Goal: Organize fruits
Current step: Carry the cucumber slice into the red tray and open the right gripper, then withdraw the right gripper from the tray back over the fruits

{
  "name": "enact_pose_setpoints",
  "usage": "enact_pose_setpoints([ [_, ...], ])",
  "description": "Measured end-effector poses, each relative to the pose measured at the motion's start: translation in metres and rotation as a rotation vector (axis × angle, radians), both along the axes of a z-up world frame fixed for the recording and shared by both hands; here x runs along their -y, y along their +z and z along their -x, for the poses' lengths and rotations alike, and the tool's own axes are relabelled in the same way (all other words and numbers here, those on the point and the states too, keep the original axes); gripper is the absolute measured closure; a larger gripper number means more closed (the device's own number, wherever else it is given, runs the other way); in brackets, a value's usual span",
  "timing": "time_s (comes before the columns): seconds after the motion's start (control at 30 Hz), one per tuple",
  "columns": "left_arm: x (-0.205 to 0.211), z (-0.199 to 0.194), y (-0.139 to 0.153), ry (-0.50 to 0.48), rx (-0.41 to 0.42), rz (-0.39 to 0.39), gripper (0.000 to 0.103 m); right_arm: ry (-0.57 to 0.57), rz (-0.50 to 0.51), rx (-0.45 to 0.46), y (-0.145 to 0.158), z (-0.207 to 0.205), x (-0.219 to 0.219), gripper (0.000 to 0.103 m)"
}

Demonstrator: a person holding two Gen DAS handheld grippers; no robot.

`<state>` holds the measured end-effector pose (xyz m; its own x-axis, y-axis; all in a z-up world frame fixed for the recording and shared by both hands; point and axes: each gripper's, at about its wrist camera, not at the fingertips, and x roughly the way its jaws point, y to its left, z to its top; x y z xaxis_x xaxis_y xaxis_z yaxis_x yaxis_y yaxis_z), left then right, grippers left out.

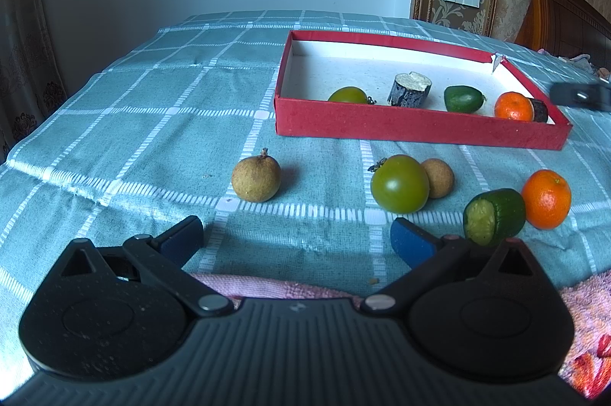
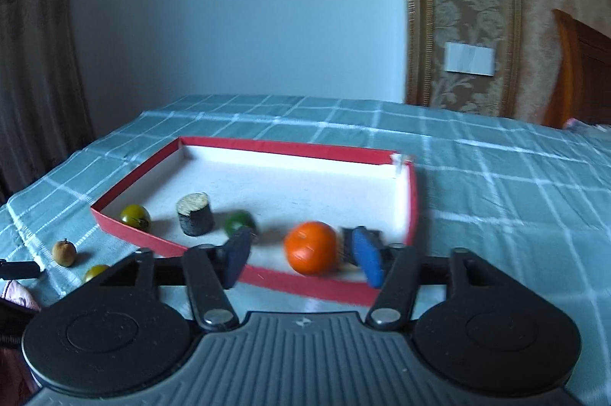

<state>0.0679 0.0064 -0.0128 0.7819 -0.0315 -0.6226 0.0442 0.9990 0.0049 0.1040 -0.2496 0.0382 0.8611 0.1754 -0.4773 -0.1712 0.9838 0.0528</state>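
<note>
Left wrist view took in the bed (image 1: 114, 108) under its teal checked cover, the largest thing in frame, with the red tray (image 1: 416, 131) set on it toward the right. Inside the tray lay a green tomato (image 1: 348, 95), a dark cut stub (image 1: 409, 89), a green fruit (image 1: 463, 98) and an orange (image 1: 513, 106) along the near wall, a small dark piece touching the orange. Outside, in front of the tray: a green tomato (image 1: 400, 183) touching a brown longan (image 1: 439, 178), a second longan (image 1: 256, 178) off to the left, a cut green fruit (image 1: 492, 220) just beside another orange (image 1: 547, 198). Left gripper (image 1: 298, 238) sat low over the cover, jaws wide, holding nothing. Right wrist view was blurred; right gripper (image 2: 303, 255) hung over the tray's near wall, jaws wide apart either side of the tray orange (image 2: 311, 247) without touching it, as far as the blur allowed. Judged as mid-task: about half the fruit sorted, five pieces left outside. Next move likely called for a grasp on one of the loose fruits; round ones may roll.
</note>
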Motion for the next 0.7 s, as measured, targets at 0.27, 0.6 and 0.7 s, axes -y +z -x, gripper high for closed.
enact_pose_setpoints([
  [0.27, 0.000, 0.000, 0.000, -0.001, 0.000, 0.000, 0.000, -0.134, -0.069, -0.045, -0.033, 0.045, 0.044, 0.027],
  [0.6, 0.000, 0.001, 0.001, 0.006, 0.009, 0.006, 0.000, -0.181, -0.068, -0.145, -0.049, 0.036, 0.047, 0.008],
  [0.7, -0.003, 0.006, 0.003, 0.011, 0.040, 0.026, 0.000, -0.186, 0.035, -0.167, -0.050, 0.032, 0.033, 0.008],
])
